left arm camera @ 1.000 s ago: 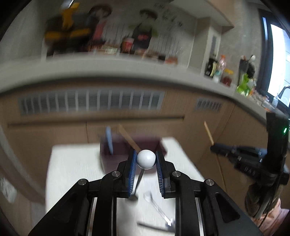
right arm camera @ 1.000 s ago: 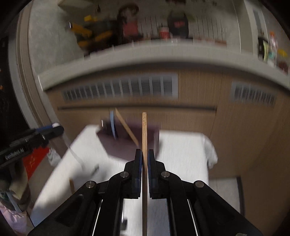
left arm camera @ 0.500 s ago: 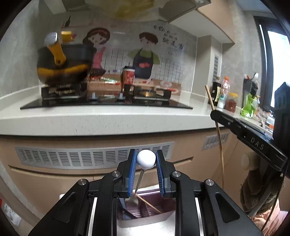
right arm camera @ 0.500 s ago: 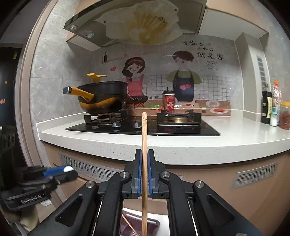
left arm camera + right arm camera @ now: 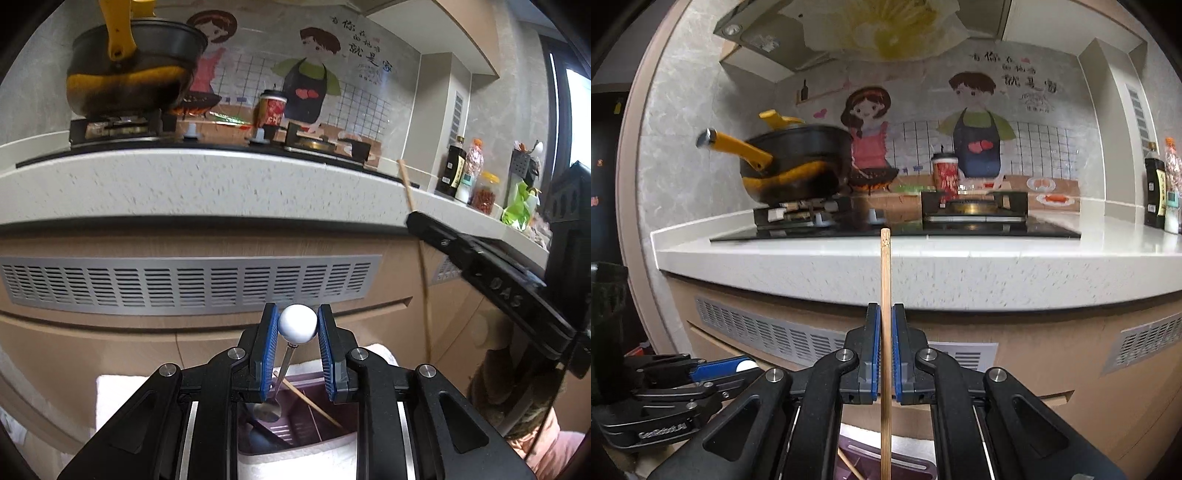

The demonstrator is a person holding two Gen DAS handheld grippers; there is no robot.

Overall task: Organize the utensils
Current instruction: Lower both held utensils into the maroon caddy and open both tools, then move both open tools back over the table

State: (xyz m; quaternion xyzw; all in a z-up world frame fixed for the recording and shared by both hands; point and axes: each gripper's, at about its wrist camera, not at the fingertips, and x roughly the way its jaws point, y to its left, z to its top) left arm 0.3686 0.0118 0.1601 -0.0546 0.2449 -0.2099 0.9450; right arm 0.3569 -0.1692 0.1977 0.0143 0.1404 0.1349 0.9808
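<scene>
At the bottom centre of each frame, the purple bin (image 5: 295, 424) lies directly below the left gripper (image 5: 297, 328), clamped on an upright spoon (image 5: 297, 325), and the right gripper (image 5: 885, 332), clamped on an upright chopstick (image 5: 885, 280).

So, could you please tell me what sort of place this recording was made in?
Most likely a home kitchen: a black pot with yellow handles sits on a black gas hob set in a speckled white worktop, with sauce bottles alongside.
</scene>
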